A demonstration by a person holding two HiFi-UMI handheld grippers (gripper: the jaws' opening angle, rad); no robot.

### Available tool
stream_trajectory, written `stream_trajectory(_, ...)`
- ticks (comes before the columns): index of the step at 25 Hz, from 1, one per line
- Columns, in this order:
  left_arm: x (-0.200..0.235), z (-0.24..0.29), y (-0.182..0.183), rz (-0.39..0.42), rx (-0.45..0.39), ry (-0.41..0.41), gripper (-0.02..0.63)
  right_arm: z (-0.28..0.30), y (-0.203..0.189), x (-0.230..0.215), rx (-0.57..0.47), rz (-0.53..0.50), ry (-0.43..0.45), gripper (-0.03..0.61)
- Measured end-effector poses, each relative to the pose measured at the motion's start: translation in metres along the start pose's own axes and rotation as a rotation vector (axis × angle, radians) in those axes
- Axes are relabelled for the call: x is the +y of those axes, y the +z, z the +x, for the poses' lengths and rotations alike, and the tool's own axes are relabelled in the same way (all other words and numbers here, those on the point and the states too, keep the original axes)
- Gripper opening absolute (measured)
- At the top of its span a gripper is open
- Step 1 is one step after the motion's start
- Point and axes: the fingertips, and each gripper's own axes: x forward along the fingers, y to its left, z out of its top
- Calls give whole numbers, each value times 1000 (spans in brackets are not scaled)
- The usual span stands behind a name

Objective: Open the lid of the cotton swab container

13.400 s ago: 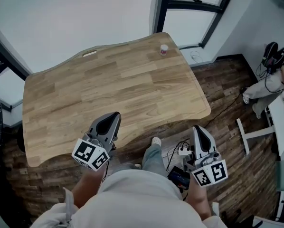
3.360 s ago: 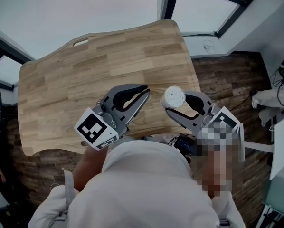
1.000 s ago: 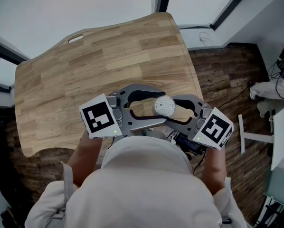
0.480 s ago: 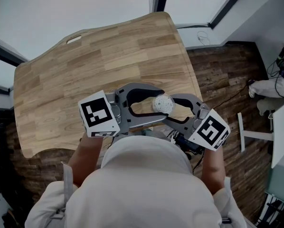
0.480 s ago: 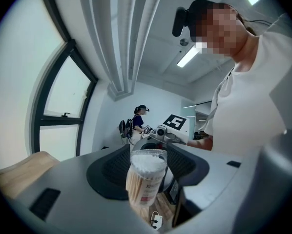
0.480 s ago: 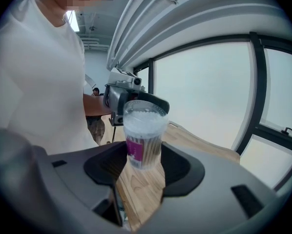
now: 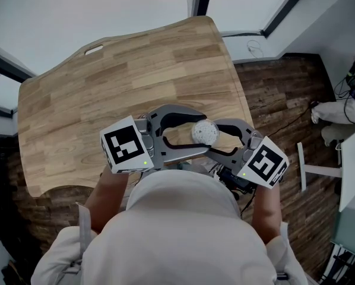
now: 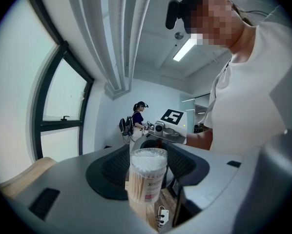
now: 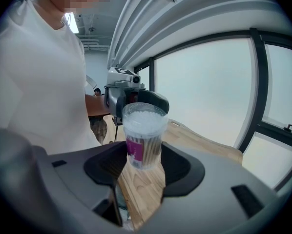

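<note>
A clear cotton swab container (image 7: 204, 132) hangs in the air over the table's near edge, close to the person's chest. My right gripper (image 7: 213, 138) comes in from the right and is shut on its body (image 9: 143, 147), which carries a purple label. From the left, my left gripper (image 7: 203, 136) has its pads against the clear lid (image 8: 148, 159) at the top. The lid (image 9: 145, 113) sits on the container, with white swab tips showing through it. Each gripper appears behind the container in the other's view.
The wooden table (image 7: 124, 70) lies ahead and below, bare, with a slot handle (image 7: 95, 48) at its far left. Dark wood floor (image 7: 284, 82) and cables lie to the right. Another person (image 8: 137, 118) stands far off by the window wall.
The container stood at the table's far right corner; my right gripper lifted it toward the chest and the left closed on its top. Over the last second the grippers only shifted slightly.
</note>
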Motion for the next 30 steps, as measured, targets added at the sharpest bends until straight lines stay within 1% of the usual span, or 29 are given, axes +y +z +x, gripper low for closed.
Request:
stream_trajectory(5, 0, 0, 3, 16, 11, 9, 247, -1, 3, -2, -12, 5, -7, 230)
stream_trajectory(10, -1, 0, 6, 82, 15, 15, 248, -2, 4, -2, -17, 10, -12, 230)
stream_trajectory(13, -1, 0, 8, 107, 13, 15, 247, -2, 2, -2, -15, 18, -13, 230)
stream_trajectory(16, -1, -2, 15, 135, -5, 26, 247, -1, 0, -1, -5, 15, -9, 230)
stream_trajectory(23, 0, -3, 22, 150, -17, 26, 244, -2, 1, -1, -17, 16, -4, 230)
stream_trajectory(30, -2, -1, 29, 146, -33, -3, 207, -1, 0, 0, -17, 20, 7, 230)
